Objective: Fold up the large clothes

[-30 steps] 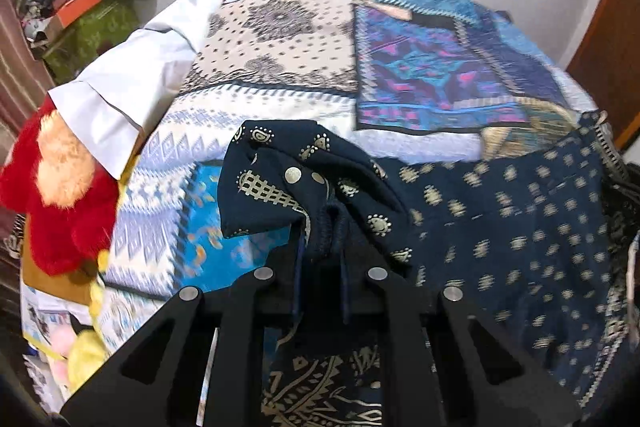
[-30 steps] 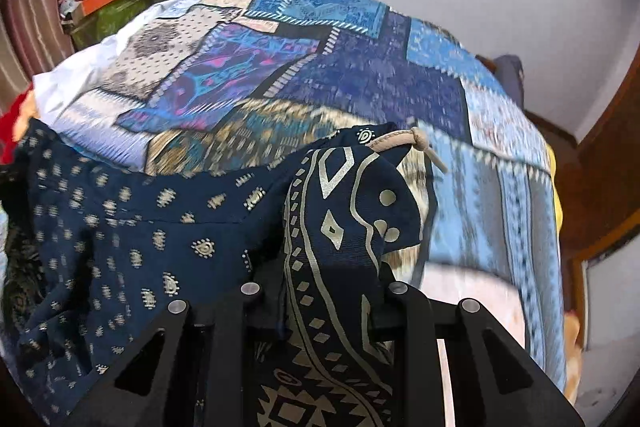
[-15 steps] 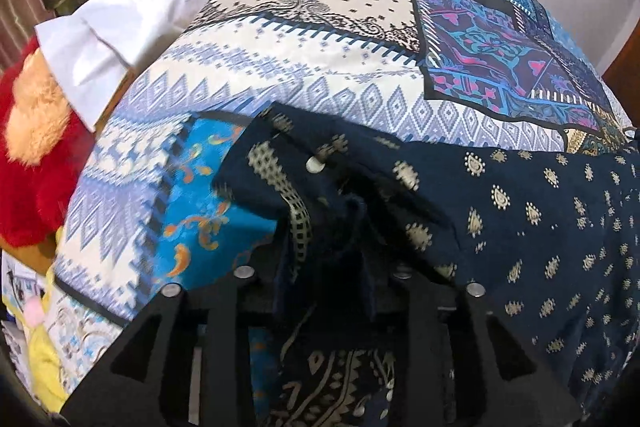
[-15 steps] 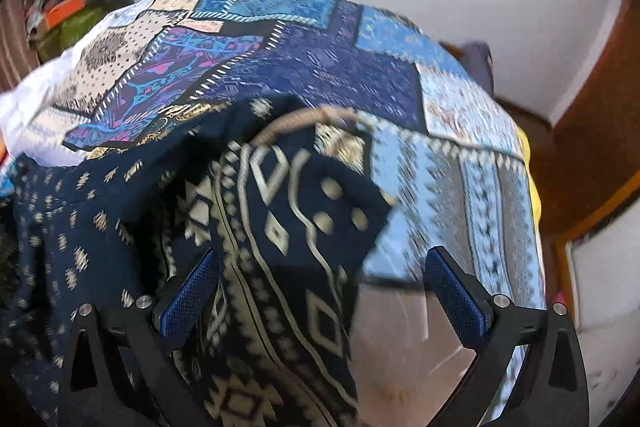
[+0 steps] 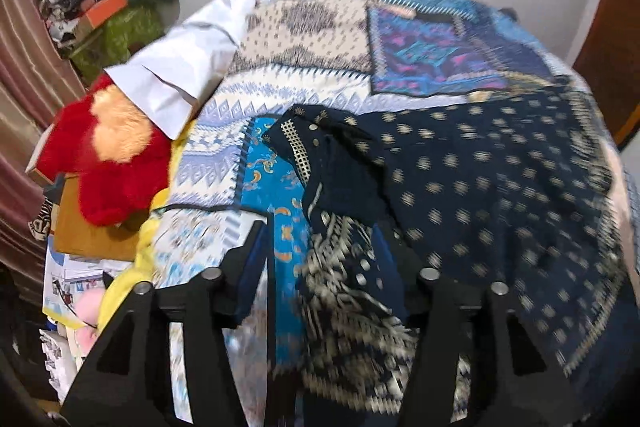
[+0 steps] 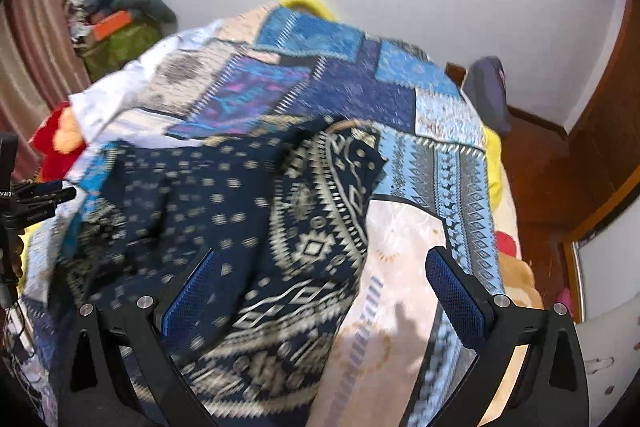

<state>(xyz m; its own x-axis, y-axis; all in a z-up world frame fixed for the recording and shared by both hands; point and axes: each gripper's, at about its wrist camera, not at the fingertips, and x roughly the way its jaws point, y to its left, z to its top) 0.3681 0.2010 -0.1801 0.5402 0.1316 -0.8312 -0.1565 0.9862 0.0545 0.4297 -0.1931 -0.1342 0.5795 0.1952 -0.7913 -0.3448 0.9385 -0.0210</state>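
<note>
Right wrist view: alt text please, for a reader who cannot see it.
The right gripper is open above a dark navy patterned garment lying on a blue patchwork bedspread. Its blue-padded fingers hold nothing. A white wall lies beyond.

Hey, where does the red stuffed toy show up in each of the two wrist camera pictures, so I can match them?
Left wrist view: the red stuffed toy is large at the left, beside the bed, just below the white cloth.
Right wrist view: the same toy is a small red patch at the far left edge, mostly hidden by the bedding.
Shared landmark: the orange box on the pile in the upper left corner.
</note>
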